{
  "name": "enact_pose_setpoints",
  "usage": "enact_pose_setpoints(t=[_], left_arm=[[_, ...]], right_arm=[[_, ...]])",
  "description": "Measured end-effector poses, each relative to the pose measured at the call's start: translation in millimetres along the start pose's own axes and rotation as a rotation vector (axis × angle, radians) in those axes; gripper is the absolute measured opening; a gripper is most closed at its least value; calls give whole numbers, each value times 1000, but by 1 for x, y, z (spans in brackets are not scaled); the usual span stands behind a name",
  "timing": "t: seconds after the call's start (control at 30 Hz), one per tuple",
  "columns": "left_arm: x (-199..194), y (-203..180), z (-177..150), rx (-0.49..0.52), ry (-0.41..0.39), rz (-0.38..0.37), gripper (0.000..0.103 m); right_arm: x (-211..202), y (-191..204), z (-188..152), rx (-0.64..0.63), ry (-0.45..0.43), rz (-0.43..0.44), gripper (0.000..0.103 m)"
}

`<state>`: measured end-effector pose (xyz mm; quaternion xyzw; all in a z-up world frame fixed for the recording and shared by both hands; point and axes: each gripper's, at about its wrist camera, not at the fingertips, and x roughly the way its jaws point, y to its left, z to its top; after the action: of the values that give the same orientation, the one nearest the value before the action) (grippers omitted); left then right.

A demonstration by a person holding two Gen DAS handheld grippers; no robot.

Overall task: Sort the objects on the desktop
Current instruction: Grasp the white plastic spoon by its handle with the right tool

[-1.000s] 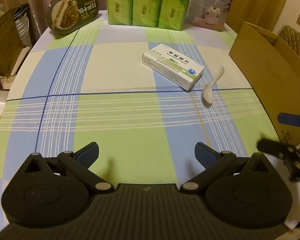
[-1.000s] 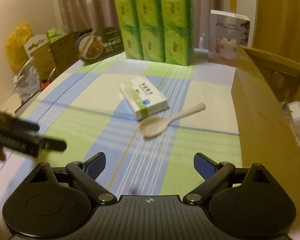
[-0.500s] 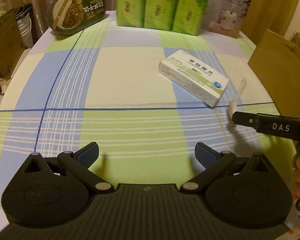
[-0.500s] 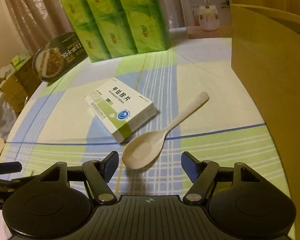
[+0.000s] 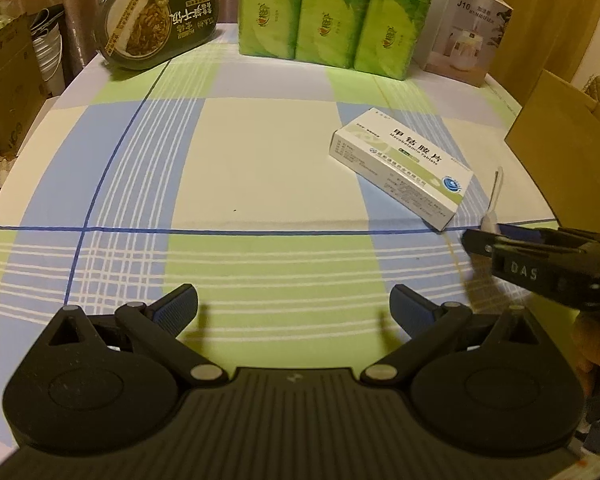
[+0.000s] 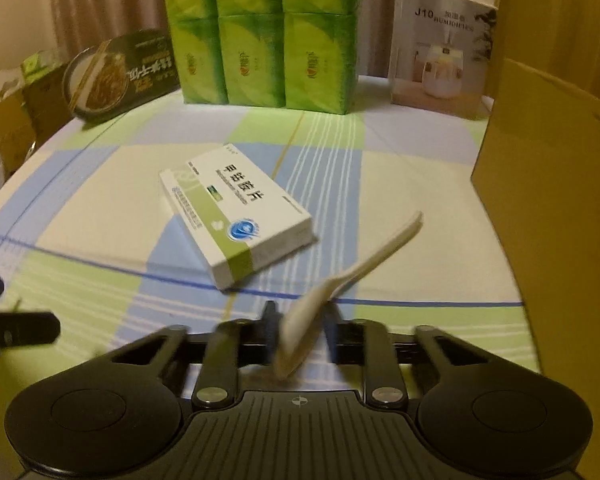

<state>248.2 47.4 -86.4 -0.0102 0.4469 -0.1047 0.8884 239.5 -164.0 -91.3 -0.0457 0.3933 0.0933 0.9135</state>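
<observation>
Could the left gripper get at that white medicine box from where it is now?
Probably yes. The left gripper is open and empty, and only bare tablecloth lies between it and the medicine box. The right gripper, shut on the spoon, sits just beside the box.

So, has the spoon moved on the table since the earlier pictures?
Yes. The spoon lay flat beside the medicine box; now its bowl is tipped on edge between the shut fingers of the right hand-held gripper, handle raised toward the cardboard box.

Green tissue packs at table's far edge, between noodle bowl and humidifier box.
</observation>
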Motion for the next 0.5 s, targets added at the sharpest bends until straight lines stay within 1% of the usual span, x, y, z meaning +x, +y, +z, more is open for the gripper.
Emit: enact_pose_setpoints(t=[0.13, 0.23, 0.37, 0.5], left_arm=[[0, -4, -2, 11, 0, -13, 100], [-1, -9, -2, 16, -1, -31, 100], [-1, -14, -1, 18, -9, -67, 100], [0, -20, 2, 41, -21, -89, 100]], right_arm=[[-7, -9, -9, -93, 0, 1, 7], [-13, -13, -11, -134, -17, 3, 6], [-11, -18, -2, -162, -39, 7, 6], [-2, -18, 9, -222, -39, 56, 6]])
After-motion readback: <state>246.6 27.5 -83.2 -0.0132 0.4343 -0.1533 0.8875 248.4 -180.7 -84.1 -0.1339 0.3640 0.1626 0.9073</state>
